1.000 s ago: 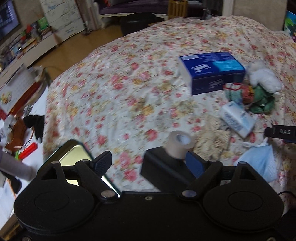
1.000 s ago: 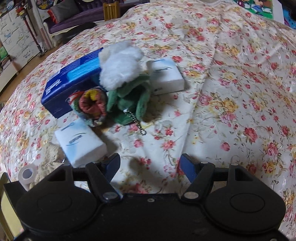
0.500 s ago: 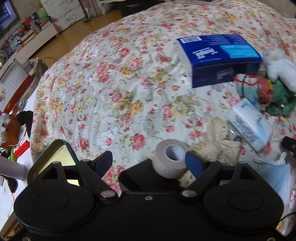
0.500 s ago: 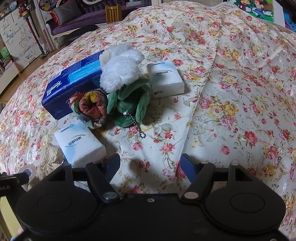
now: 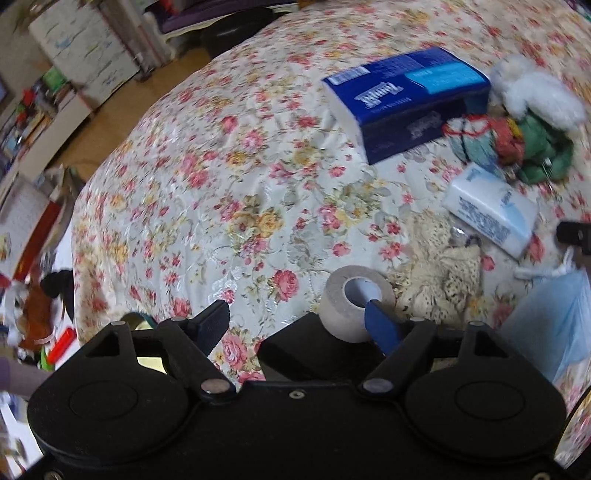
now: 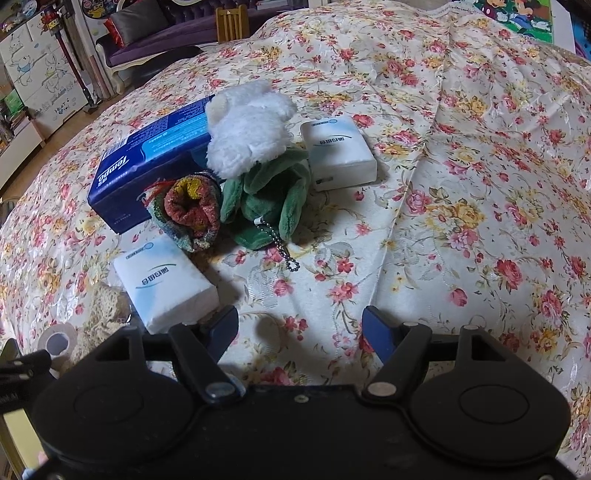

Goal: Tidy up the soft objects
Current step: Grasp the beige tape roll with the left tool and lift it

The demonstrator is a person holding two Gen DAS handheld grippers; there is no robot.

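A beige tape roll [image 5: 354, 302] stands on a black box [image 5: 314, 354] on the floral bedspread [image 5: 240, 192]. My left gripper [image 5: 295, 314] hangs over it, jaws closing. The roll sits just inside the blue right finger [image 5: 382, 326], and the left finger [image 5: 212, 325] is well clear of it. A cream lace cloth [image 5: 439, 266] lies beside the roll. My right gripper [image 6: 299, 321] hovers over bare bedspread, jaws opening with nothing between them. Ahead of it are a white and green plush [image 6: 258, 162], a knitted multicolour piece [image 6: 192, 210], two white tissue packs [image 6: 166, 284] [image 6: 338, 151] and a blue tissue box [image 6: 147, 166].
A light blue bag or mask [image 5: 554, 325] lies at the right in the left wrist view. The bed's edge curves down the left there, with floor and clutter [image 5: 37, 314] beyond. A chair [image 6: 231, 22] and sofa stand past the bed's far side.
The left gripper has come down and forward onto the tape roll, which now looms larger by the right finger. Its fingers stand a little closer together. The right gripper's view has barely shifted.
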